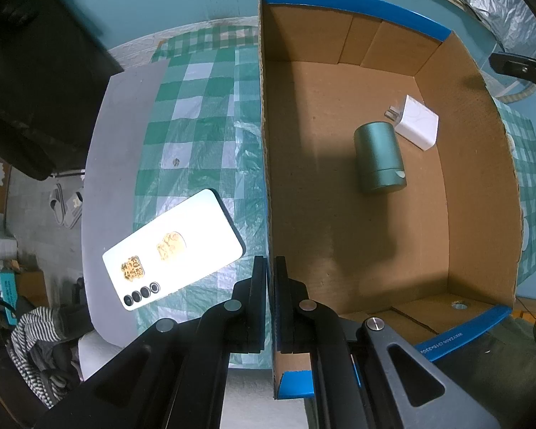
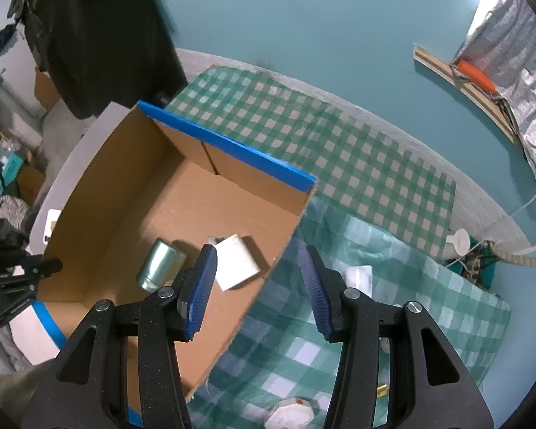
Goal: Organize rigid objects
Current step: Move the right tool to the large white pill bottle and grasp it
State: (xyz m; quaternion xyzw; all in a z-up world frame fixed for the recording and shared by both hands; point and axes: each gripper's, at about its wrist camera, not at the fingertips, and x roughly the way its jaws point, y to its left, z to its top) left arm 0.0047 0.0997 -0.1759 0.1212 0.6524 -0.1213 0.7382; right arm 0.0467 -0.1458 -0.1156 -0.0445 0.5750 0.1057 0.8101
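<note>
— Left gripper (image 1: 271, 268) clamped on cardboard box (image 1: 266, 178) wall; right gripper (image 2: 259, 286) partly open, empty. Green canister (image 1: 378, 157) and white charger (image 1: 418, 125) inside.
— Phone (image 1: 171, 250) left on worktop, close outside. Risk: box dragged, phone knocked off.

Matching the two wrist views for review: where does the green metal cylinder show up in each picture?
Left wrist view: the green cylinder lies on its side on the box floor, right of centre, beside the white charger.
Right wrist view: the cylinder lies left of centre, in the box, just left of the right gripper's left finger.
Shared landmark: the cardboard box's blue-taped rim.
</note>
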